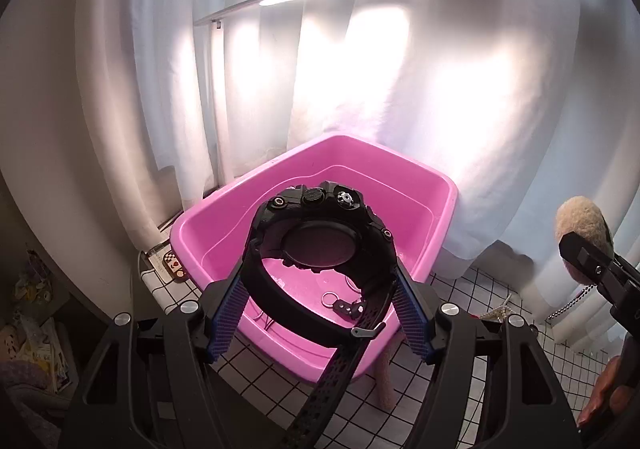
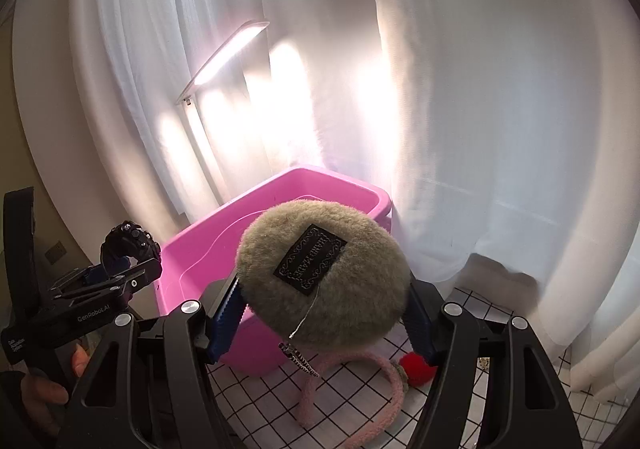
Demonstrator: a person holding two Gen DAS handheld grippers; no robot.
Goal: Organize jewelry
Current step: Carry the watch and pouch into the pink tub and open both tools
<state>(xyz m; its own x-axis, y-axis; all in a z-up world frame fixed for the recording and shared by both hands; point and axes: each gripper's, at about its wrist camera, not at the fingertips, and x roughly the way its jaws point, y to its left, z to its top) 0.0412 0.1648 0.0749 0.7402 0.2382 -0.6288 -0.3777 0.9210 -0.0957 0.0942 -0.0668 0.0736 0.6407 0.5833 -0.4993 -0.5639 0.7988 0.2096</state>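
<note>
Item: left gripper (image 1: 320, 281), jaws pinching a black wristwatch (image 1: 320, 233) by its band, case uppermost, loose strap end trailing below the jaws. Item: right gripper (image 2: 322, 313), jaws pressed on a round beige fur pad (image 2: 324, 273), label facing the camera. Ahead of and beneath both: pink tub (image 1: 224, 209) holding a key ring (image 1: 330, 297). Handling advice: each load likely wants carrying past the near rim and lowering before the jaws part, watch strap clear of the edge.
</note>
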